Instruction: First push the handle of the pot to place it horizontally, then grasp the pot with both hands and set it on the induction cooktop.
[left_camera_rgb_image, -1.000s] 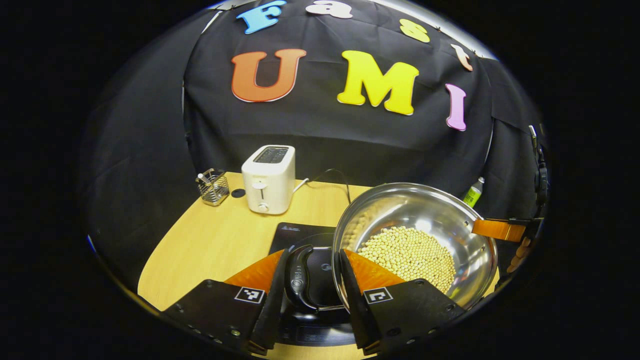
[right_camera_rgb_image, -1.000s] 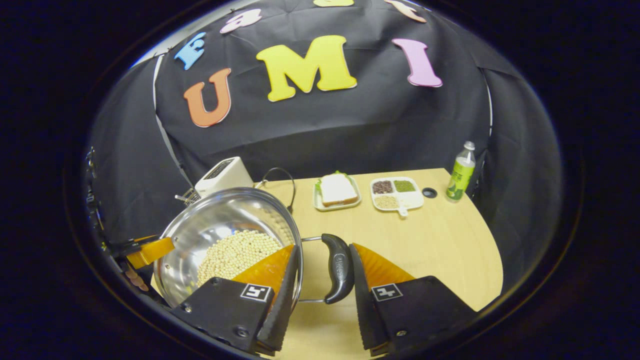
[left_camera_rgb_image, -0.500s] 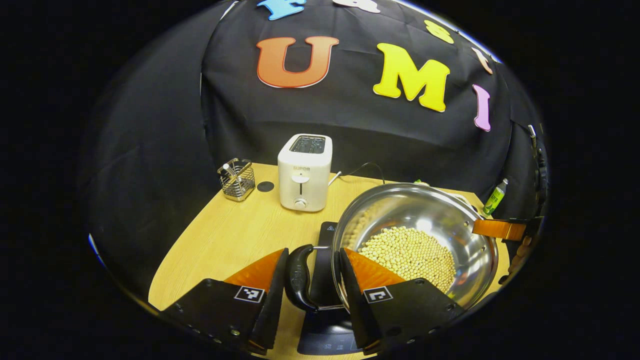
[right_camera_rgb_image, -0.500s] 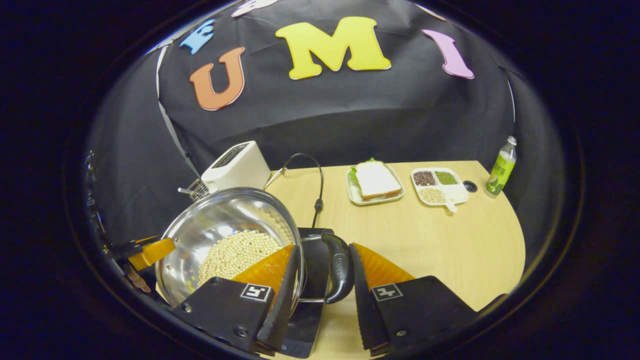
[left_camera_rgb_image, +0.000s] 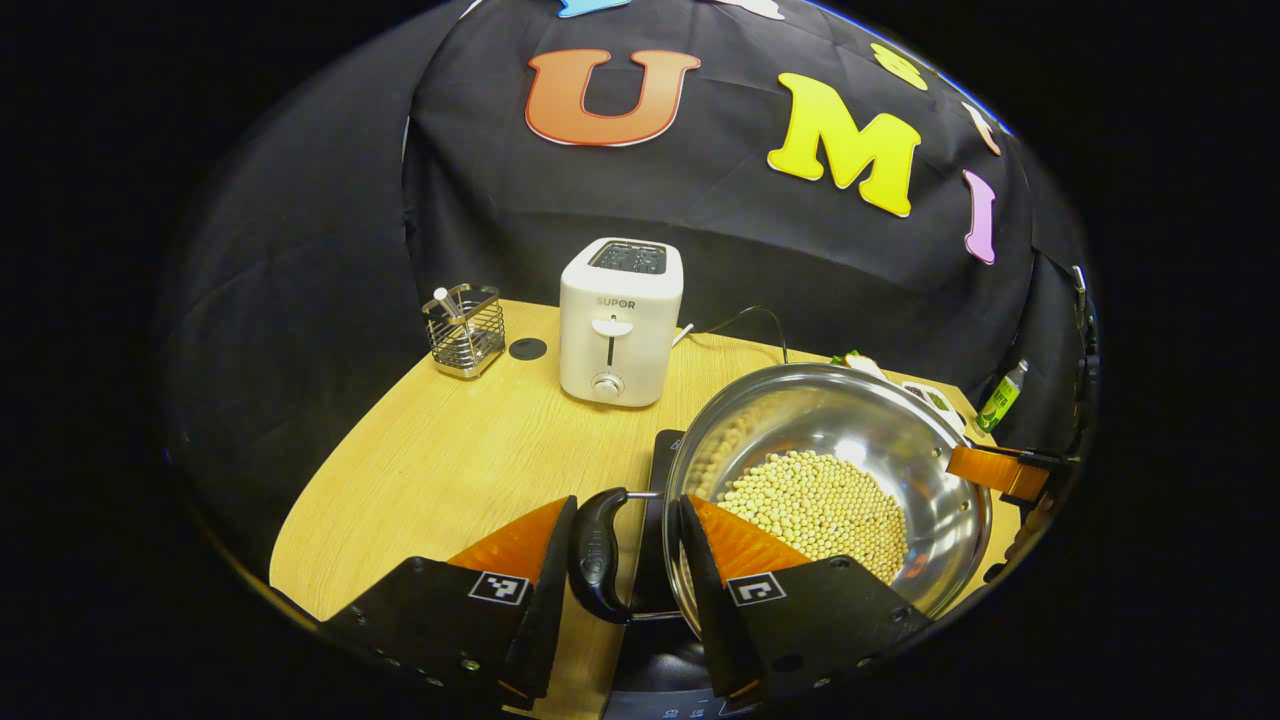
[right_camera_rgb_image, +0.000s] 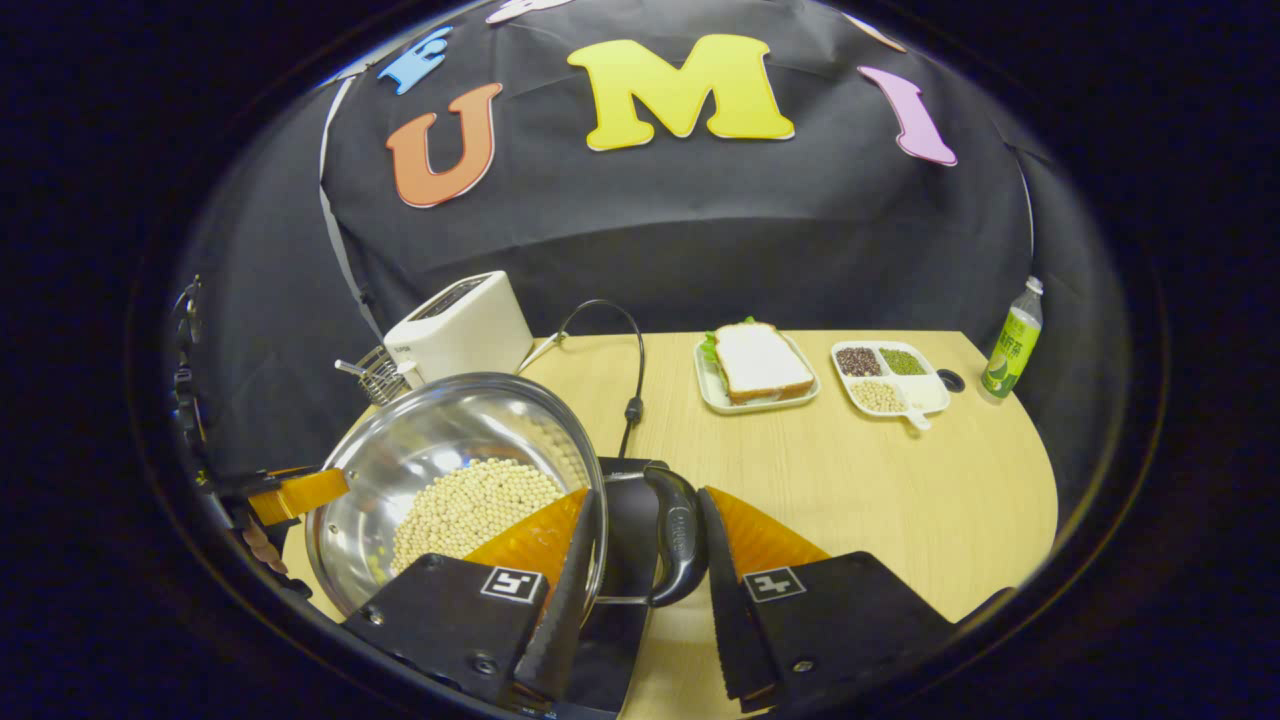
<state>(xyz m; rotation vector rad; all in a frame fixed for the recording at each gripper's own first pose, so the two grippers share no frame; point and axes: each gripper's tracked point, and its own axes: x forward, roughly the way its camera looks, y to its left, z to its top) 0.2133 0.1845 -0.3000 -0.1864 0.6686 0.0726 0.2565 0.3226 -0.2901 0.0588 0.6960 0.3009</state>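
Note:
A steel pot (left_camera_rgb_image: 850, 450) half full of pale beans (left_camera_rgb_image: 815, 505) hangs between both grippers over the black induction cooktop (left_camera_rgb_image: 662, 455). My left gripper (left_camera_rgb_image: 627, 498) is shut on the pot's left black handle (left_camera_rgb_image: 595, 550), one finger outside the handle and the other inside the rim. In the right gripper view, my right gripper (right_camera_rgb_image: 650, 492) is shut the same way on the right black handle (right_camera_rgb_image: 680, 540) of the pot (right_camera_rgb_image: 450, 440), and the cooktop (right_camera_rgb_image: 625, 505) lies dark beneath. I cannot tell whether the pot touches the cooktop.
A white toaster (left_camera_rgb_image: 620, 320) and a wire holder (left_camera_rgb_image: 463, 330) stand at the back left of the wooden table (left_camera_rgb_image: 450, 470). A black cord (right_camera_rgb_image: 632, 400) runs to the cooktop. A sandwich plate (right_camera_rgb_image: 757, 365), a divided dish of grains (right_camera_rgb_image: 885, 375) and a green bottle (right_camera_rgb_image: 1010, 335) sit at the back right.
Both grippers have carried the pot leftward. Its right handle, over bare table a second ago, now hangs over the cooktop. The toaster looks closer.

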